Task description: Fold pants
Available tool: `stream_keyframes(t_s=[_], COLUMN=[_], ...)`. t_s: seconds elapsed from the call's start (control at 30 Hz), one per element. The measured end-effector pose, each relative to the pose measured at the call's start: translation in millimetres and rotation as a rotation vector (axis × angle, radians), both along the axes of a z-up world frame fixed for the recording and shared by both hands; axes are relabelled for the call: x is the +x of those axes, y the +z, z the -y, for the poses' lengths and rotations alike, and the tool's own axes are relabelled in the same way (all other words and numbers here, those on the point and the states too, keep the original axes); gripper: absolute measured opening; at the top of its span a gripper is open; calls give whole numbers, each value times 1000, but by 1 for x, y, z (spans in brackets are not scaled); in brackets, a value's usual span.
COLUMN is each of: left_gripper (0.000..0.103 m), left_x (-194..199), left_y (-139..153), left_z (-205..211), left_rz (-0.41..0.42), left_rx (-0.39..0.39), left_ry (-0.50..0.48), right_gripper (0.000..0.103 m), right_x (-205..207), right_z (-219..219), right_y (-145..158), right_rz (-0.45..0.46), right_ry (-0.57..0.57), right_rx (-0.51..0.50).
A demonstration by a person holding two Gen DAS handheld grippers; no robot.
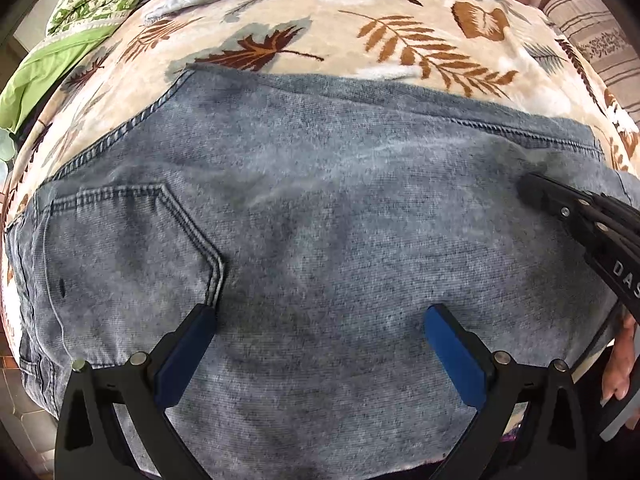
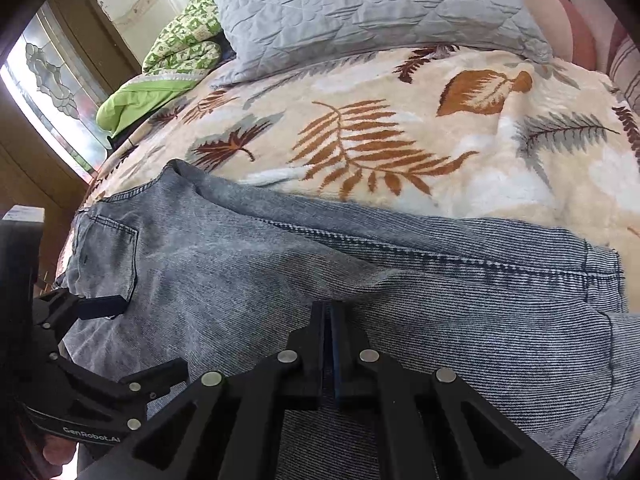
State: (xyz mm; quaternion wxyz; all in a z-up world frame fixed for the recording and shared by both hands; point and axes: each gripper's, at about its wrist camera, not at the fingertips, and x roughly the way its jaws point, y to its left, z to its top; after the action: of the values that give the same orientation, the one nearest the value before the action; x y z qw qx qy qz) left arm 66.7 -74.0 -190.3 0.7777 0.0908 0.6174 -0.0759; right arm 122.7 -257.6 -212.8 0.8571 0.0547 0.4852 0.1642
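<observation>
Blue-grey jeans (image 1: 320, 208) lie folded across the leaf-print blanket (image 1: 360, 32), back pocket (image 1: 132, 248) at the left. My left gripper (image 1: 320, 320) is open just above the denim near the pocket's corner, holding nothing. It also shows in the right wrist view (image 2: 132, 340). My right gripper (image 2: 331, 312) is shut, its pads pressed together over the jeans (image 2: 400, 280); whether cloth is pinched between them I cannot tell. It shows at the right in the left wrist view (image 1: 528, 190), tip resting on the denim.
A grey quilted pillow (image 2: 360, 4) and a green patterned quilt (image 2: 180, 52) lie at the head of the bed. A striped cushion (image 1: 600, 40) is at the far right. A window (image 2: 52, 92) is to the left.
</observation>
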Motion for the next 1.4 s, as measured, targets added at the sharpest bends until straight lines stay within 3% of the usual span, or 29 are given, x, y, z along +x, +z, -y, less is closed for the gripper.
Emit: stream_keyframes(t_s=[0.47,0.93,1.4], left_gripper=[103,103,103], left_x=[45,62,16], left_y=[-1,-13,-3], left_z=[29,33,2], left_rz=[31,27,-8], left_rx=[-4,-10,13], left_ry=[12,9,20], right_gripper=[5,5,5], right_x=[4,9,-5], right_z=[4,-2,-4], right_y=[-1,-6,0], right_rz=[-20,-10,37], right_ry=[-17,-14,-11], right_rx=[13,8,-30])
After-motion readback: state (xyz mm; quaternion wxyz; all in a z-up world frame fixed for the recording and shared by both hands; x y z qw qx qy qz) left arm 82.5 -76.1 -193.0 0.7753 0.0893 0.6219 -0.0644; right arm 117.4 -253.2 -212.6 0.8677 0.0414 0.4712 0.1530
